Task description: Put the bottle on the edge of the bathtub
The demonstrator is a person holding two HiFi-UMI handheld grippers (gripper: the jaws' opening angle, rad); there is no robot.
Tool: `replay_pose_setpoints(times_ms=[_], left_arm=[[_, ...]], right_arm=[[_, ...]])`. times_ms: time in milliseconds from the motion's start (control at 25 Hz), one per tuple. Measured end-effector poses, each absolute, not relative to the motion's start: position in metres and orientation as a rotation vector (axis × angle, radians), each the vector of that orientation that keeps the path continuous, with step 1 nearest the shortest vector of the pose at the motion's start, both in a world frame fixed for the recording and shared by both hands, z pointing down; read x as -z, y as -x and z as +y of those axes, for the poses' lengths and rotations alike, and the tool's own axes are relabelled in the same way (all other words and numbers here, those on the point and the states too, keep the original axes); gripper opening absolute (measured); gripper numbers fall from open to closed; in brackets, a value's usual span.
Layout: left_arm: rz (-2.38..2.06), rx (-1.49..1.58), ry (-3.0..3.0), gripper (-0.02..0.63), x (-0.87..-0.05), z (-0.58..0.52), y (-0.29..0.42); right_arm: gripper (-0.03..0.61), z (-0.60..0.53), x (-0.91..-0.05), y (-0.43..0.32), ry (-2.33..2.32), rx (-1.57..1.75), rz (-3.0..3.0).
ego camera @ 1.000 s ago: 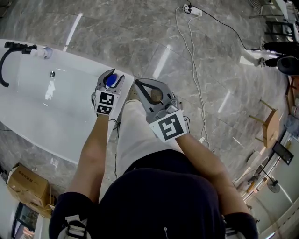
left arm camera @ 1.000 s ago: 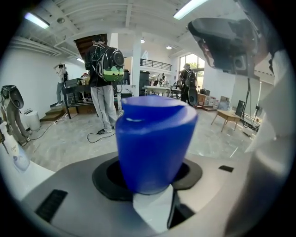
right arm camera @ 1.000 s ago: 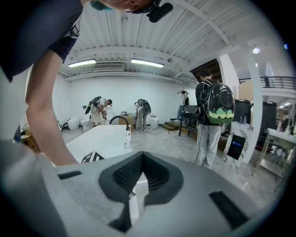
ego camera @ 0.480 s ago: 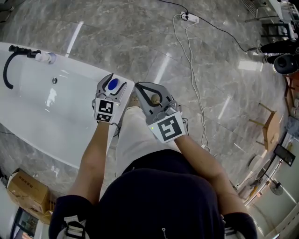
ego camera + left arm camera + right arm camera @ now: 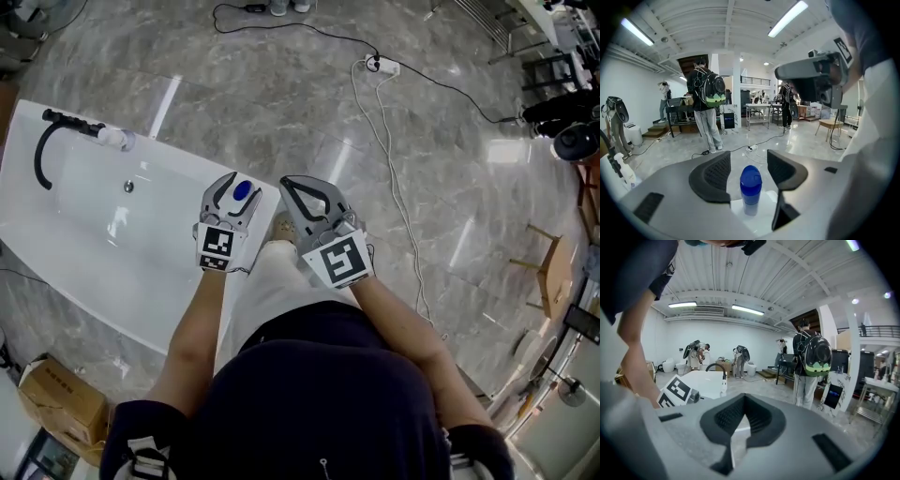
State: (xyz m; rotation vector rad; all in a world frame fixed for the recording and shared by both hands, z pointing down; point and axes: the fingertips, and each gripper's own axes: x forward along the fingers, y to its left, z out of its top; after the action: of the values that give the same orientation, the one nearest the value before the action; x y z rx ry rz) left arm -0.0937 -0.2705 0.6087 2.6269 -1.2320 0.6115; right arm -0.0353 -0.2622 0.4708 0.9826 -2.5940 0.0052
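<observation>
A bottle with a blue cap (image 5: 243,190) stands upright on the near corner of the white bathtub's rim (image 5: 265,208). My left gripper (image 5: 241,187) is around it; its jaws are closing, with a gap still showing on both sides. In the left gripper view the bottle (image 5: 750,187) stands alone on the white rim (image 5: 761,218), between the black pads (image 5: 715,176) of the left gripper (image 5: 749,169) and touching neither. My right gripper (image 5: 287,184) hovers just right of it over the floor, shut and empty. In its own view the right gripper (image 5: 743,401) has its tips together.
A black faucet (image 5: 42,150) and a small pale bottle (image 5: 112,137) sit at the tub's far end. A power strip with cables (image 5: 380,64) lies on the marble floor. A cardboard box (image 5: 58,401) is at lower left and a wooden stool (image 5: 551,272) at right. A person with a backpack (image 5: 708,108) stands beyond.
The left jaws have spread away from the bottle, which now stands free on the rim. Both grippers have drifted slightly down and right in the head view. The right gripper stays shut.
</observation>
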Motion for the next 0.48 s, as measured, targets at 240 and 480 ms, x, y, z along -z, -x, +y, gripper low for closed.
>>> replay_pose_setpoints(times_ms=[240, 480], left_arm=[[-1.227, -0.584, -2.641, 0.164, -0.589, -0.264, 0.101], [-1.320, -0.427, -2.668, 0.007, -0.542, -0.263, 0.103]], right_arm=[[0.002, -0.266, -0.457, 0.033, -1.028, 0.008, -2.600], [0.002, -0.272, -0.435, 0.017, -1.114, 0.047, -2.607]])
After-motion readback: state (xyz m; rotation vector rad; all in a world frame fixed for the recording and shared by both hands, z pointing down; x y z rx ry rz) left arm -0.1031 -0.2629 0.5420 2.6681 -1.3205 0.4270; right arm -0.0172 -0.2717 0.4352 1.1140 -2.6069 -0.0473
